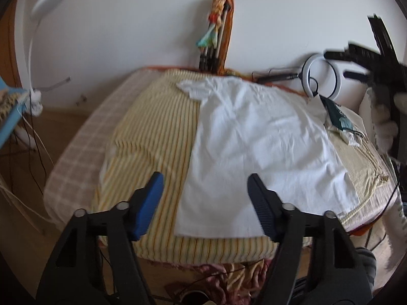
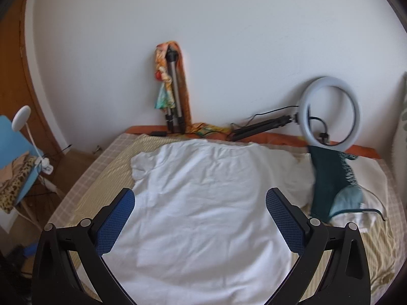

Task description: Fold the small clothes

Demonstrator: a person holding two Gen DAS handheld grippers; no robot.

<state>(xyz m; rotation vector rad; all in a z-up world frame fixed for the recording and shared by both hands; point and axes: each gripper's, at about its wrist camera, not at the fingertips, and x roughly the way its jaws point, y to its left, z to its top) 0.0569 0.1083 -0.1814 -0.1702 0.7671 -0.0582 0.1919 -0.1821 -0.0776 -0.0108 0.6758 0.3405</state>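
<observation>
1. A white shirt [image 2: 201,203] lies spread flat on a striped sheet [image 1: 152,137] covering the bed [image 1: 76,152], one sleeve out to the left.
2. The left tool [image 1: 205,185] hangs over the shirt's near hem – jaws wide apart, holding nothing.
3. The right tool [image 2: 200,203] hovers over the shirt's middle, jaws likewise spread and empty.
4. A teal garment [image 2: 330,183] lies just beside the shirt's right edge – possibly touching it.
5. A ring light [image 2: 330,113] and a folded tripod [image 2: 174,96] stand against the wall.
6. No readable writing shows on any item.
</observation>
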